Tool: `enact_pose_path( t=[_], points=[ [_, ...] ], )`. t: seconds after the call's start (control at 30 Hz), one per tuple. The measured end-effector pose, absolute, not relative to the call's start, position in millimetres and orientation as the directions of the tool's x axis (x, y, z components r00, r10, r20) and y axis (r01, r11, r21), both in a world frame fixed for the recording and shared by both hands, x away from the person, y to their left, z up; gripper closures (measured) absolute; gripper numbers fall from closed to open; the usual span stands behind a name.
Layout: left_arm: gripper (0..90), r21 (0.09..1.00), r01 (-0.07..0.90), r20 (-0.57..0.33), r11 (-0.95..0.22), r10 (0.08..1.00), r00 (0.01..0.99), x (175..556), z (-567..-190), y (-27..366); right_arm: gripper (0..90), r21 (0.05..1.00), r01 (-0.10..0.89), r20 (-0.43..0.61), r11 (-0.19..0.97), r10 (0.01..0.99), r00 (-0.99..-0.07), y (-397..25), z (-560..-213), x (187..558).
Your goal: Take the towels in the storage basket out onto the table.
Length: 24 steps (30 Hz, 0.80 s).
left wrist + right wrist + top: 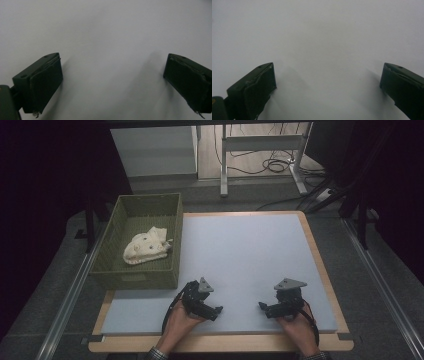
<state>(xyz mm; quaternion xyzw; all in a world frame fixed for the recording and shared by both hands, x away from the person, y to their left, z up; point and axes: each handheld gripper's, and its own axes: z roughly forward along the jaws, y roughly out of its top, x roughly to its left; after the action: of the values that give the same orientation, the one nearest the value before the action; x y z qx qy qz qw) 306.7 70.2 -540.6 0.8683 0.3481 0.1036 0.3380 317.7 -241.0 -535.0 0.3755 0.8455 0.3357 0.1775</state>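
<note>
A cream cloth item (pixel 146 246) lies crumpled inside an olive woven basket (pixel 116 222) at the table's left. My left gripper (pixel 216 310) rests low near the front edge of the pale grey mat (pixel 240 255), held in a hand, its jaws pointing right. My right gripper (pixel 263 307) sits a little to its right, jaws pointing left toward the other. In the left gripper view, the left gripper (pixel 112 82) stands wide open over bare mat. The right gripper (pixel 327 87) is likewise open with nothing between its jaws.
The mat covers a wooden table (pixel 320 265) with a bare rim. Beyond the far edge stand a grey cabinet (pixel 155 150) and desk legs (pixel 223 170) with cables (pixel 272 165) on the floor. Metal rails (pixel 380 275) flank the table.
</note>
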Motion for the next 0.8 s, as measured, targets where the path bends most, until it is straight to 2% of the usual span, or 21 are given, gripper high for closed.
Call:
enact_pose_path(
  t=[0.8],
  points=[
    [2.5,0.571,0.521,-0.032,-0.634,0.618,0.786,331.7,-513.9,40.1,1.1,0.703,0.512,-0.048,0.493,0.751,-0.658,-241.0,-534.9,317.2]
  ],
)
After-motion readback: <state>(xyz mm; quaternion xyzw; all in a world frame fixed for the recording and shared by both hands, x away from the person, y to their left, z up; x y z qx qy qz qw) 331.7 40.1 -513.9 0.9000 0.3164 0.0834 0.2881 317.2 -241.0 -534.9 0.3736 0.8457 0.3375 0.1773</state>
